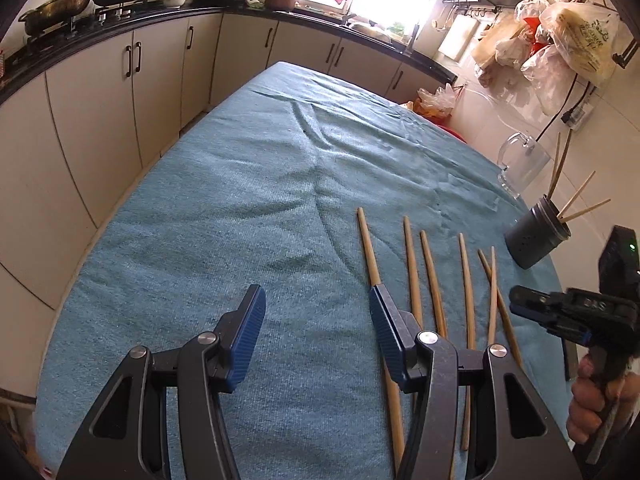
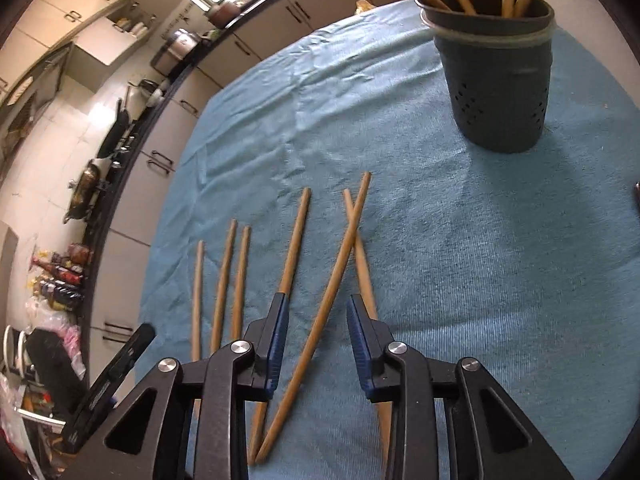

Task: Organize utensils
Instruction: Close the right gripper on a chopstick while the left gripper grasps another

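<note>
Several wooden chopsticks (image 1: 430, 276) lie side by side on a blue towel (image 1: 240, 200); two of them cross (image 2: 352, 236). A dark holder cup (image 2: 496, 80) with several chopsticks in it stands upright at the far right, also seen in the left wrist view (image 1: 536, 240). My left gripper (image 1: 316, 300) is open and empty above the towel, left of the chopsticks. My right gripper (image 2: 316, 308) is open, low over the crossed pair, with one chopstick (image 2: 320, 320) lying between its fingers; it shows in the left wrist view (image 1: 532, 300).
A clear glass mug (image 1: 520, 164) stands beyond the holder near the towel's right edge. Cream cabinets (image 1: 100, 120) and a black counter with pans (image 1: 80, 4) run along the left. Plastic bags (image 1: 560, 44) hang on the right wall.
</note>
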`<act>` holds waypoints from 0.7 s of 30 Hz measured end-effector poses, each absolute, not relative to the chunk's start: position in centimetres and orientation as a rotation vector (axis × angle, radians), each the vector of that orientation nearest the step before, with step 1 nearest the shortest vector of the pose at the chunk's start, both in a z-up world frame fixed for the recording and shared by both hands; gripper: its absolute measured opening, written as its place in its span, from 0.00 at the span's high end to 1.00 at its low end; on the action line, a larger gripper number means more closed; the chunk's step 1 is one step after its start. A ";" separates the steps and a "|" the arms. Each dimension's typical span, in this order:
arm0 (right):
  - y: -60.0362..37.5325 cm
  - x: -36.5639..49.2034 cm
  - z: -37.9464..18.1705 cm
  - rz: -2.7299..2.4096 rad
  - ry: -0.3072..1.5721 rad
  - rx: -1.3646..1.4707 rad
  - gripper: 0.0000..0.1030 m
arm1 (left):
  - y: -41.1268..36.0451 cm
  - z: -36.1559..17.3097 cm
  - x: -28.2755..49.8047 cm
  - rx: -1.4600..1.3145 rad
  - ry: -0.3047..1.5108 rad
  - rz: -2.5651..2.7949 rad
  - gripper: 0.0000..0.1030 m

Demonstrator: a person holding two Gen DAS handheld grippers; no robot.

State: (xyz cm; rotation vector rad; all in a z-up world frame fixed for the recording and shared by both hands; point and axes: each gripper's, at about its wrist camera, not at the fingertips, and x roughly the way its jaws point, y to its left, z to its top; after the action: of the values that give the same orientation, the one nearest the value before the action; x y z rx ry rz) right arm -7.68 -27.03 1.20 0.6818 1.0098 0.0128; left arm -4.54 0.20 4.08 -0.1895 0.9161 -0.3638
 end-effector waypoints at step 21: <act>-25.9 -4.8 0.7 0.025 1.023 0.563 0.93 | -7.1 2.2 -0.6 -0.048 1.133 -0.392 0.89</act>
State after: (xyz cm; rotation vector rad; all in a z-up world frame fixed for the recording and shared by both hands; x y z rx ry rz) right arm -4.82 -25.86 0.72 0.5635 1.0235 0.0250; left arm -0.57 -7.12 2.17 -0.0478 1.1334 -0.3922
